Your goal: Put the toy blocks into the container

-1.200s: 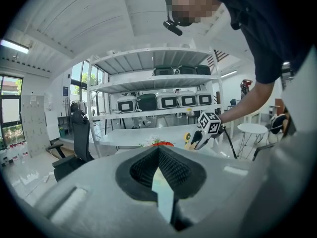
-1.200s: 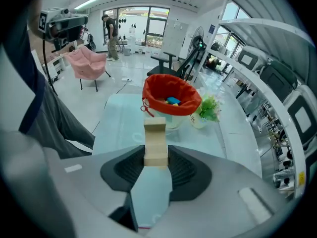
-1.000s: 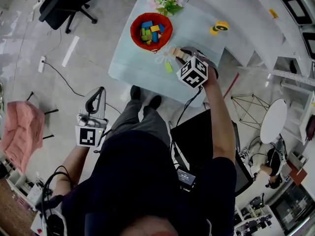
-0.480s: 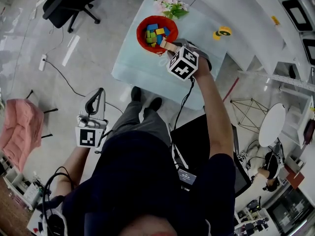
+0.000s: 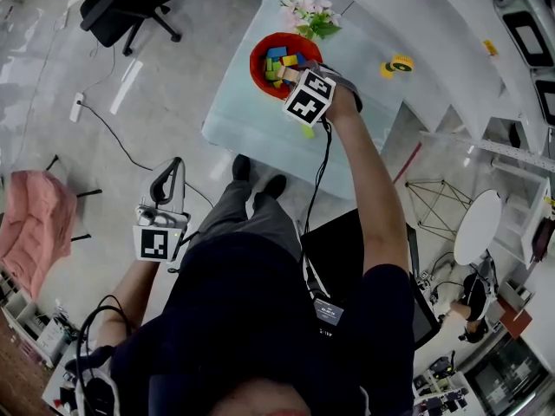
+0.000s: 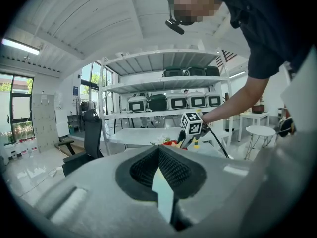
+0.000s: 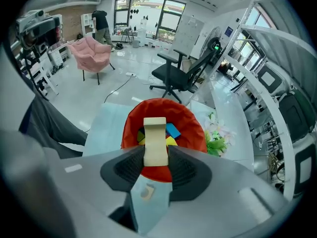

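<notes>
R claw [image 7: 154,157] clamped on a pale wood block [image 7: 154,138]. Jaws only partly apart, pads pressing both sides, block sticks out past the tips. Claw points steeply down over the red container [image 7: 193,128] on the desk [image 5: 247,120], so block hangs above the coloured blocks [image 7: 172,131] inside, not yet in. Prob held there so a release drops it straight in. L claw [image 6: 159,168] closed, nothing in it, parked low by person's side, well off desk, not needed for this step. Flowers [image 5: 303,9] just behind container.
</notes>
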`<state>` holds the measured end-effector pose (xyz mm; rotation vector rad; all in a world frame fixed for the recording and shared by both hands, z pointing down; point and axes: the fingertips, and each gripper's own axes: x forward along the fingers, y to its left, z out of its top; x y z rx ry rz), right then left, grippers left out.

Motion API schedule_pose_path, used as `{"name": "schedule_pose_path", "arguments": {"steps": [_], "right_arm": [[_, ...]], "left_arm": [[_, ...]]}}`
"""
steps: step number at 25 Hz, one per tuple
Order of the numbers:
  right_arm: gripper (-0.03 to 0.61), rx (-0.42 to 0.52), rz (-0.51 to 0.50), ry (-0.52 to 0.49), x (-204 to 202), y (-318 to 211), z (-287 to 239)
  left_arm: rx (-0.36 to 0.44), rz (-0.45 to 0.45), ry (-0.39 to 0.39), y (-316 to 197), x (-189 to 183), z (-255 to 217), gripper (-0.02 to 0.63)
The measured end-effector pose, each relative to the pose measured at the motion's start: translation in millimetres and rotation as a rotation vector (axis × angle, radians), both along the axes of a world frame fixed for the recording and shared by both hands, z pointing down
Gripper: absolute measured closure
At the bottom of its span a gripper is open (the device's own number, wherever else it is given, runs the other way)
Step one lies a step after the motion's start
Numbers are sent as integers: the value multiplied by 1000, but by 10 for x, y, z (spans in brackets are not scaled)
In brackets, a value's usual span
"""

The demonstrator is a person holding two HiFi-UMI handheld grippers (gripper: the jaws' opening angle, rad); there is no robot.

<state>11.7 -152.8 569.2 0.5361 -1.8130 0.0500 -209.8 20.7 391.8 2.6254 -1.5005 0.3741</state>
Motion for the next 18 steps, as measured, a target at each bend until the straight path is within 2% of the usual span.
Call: {"name": "schedule_pose_path", "arguments": {"steps": [11,18], "right_arm": [[431,-29,-22,45,-43,-69,168],[430,-5,-47,59,-42,-105,207]], "left_arm": [[-13,-22,-1,-34,-113,27,611],[-20,-32,-2,-46,-164,41,611]]}}
